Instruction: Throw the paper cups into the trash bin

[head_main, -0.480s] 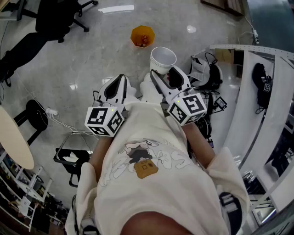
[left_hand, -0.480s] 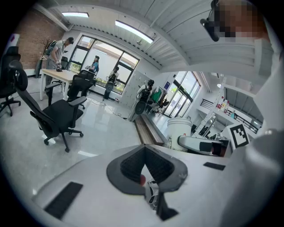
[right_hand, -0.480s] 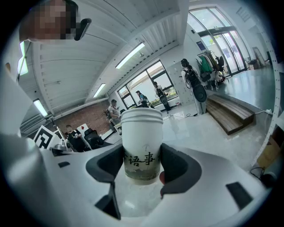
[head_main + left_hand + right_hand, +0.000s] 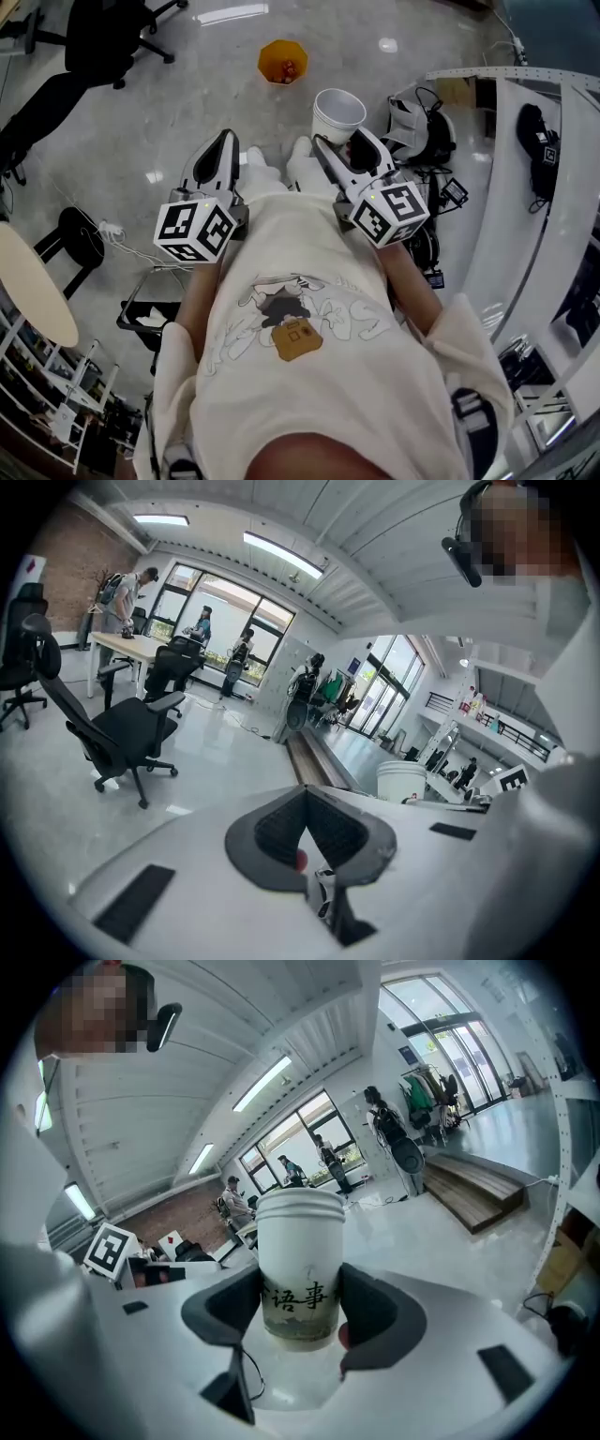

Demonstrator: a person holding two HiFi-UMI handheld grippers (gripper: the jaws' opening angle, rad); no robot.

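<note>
In the head view my right gripper (image 4: 342, 141) is shut on a white paper cup (image 4: 339, 114), held upright above the grey floor with its open mouth upward. The right gripper view shows the cup (image 4: 300, 1260), with black characters printed on it, pinched between both dark pads of this gripper (image 4: 300, 1302). An orange trash bin (image 4: 283, 61) with some red bits inside stands on the floor beyond the cup. My left gripper (image 4: 225, 141) hangs beside it to the left, shut with nothing in it; its pads meet at the tips in the left gripper view (image 4: 305, 794).
A black office chair (image 4: 103, 37) stands at the far left. A black stool (image 4: 80, 234), a round table edge (image 4: 28, 281) and a black basket (image 4: 145, 323) are on the left. A white desk (image 4: 525, 187) and tangled cables (image 4: 417, 131) fill the right. White shoes (image 4: 253, 159) show below the grippers.
Both grippers have shifted slightly in the head view, the left one drifting leftward. The cup stays in the right jaws and sits a little closer to the orange bin.
</note>
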